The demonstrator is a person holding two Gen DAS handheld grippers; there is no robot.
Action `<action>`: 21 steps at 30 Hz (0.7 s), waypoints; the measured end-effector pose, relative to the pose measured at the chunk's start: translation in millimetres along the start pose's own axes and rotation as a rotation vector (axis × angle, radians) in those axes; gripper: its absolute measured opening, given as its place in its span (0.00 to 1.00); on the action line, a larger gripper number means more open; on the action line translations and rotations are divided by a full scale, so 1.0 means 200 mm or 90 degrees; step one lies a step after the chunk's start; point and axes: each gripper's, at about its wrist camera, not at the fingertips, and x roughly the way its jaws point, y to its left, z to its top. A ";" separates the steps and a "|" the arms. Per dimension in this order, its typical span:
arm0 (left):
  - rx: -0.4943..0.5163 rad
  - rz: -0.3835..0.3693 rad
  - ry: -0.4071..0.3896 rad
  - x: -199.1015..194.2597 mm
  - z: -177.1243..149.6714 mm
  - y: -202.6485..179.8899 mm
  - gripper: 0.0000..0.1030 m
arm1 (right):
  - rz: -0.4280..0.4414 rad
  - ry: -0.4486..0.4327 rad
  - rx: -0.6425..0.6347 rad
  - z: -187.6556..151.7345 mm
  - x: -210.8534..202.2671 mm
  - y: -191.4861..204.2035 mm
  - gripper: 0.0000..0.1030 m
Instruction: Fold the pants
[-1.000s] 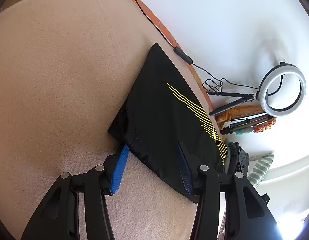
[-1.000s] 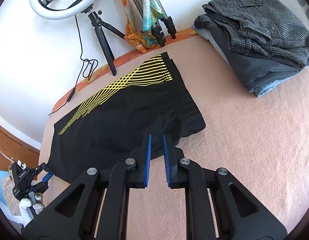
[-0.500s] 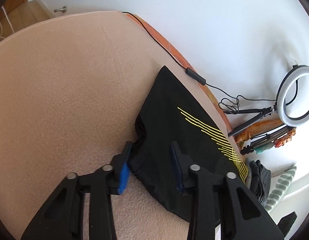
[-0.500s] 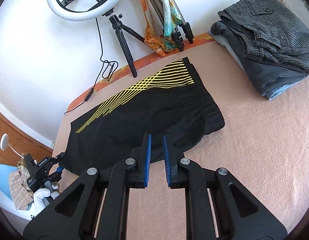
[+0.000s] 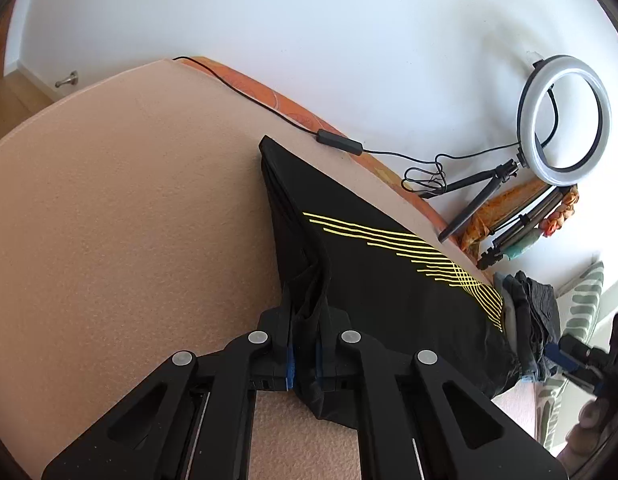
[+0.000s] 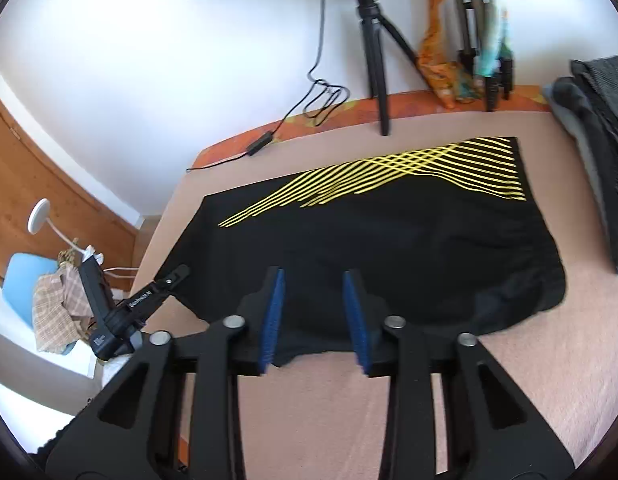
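Black shorts with yellow stripes [image 6: 389, 236] lie flat on the pink padded surface [image 6: 489, 392]. In the left wrist view my left gripper [image 5: 305, 344] is shut on a bunched corner of the shorts [image 5: 373, 280] and lifts that hem off the surface. My right gripper [image 6: 315, 316] is open, its blue pads astride the near edge of the shorts at mid-width, with cloth between the fingers. The left gripper also shows in the right wrist view [image 6: 165, 284] at the shorts' left corner.
A ring light on a tripod [image 5: 565, 116] and its cable [image 5: 341, 146] stand at the far edge by the white wall. A stack of folded clothes [image 6: 597, 120] lies at the right. Bare pink surface lies to the left [image 5: 129, 220].
My left gripper has closed on the shorts' corner and pulled it up. My right gripper has opened and moved forward over the shorts' near edge.
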 end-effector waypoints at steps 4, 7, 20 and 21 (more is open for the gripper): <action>-0.004 -0.009 0.001 0.01 0.00 -0.01 0.05 | 0.052 0.067 -0.055 0.23 0.24 0.21 0.45; 0.009 -0.009 -0.004 0.00 0.00 -0.04 0.05 | 0.067 0.133 -0.114 0.37 0.49 0.42 0.45; 0.026 -0.020 0.000 0.00 0.00 -0.07 0.05 | 0.013 0.272 -0.277 0.45 1.27 1.03 0.45; 0.028 -0.021 0.001 0.00 -0.01 -0.08 0.05 | 0.006 0.275 -0.280 0.45 1.31 1.04 0.45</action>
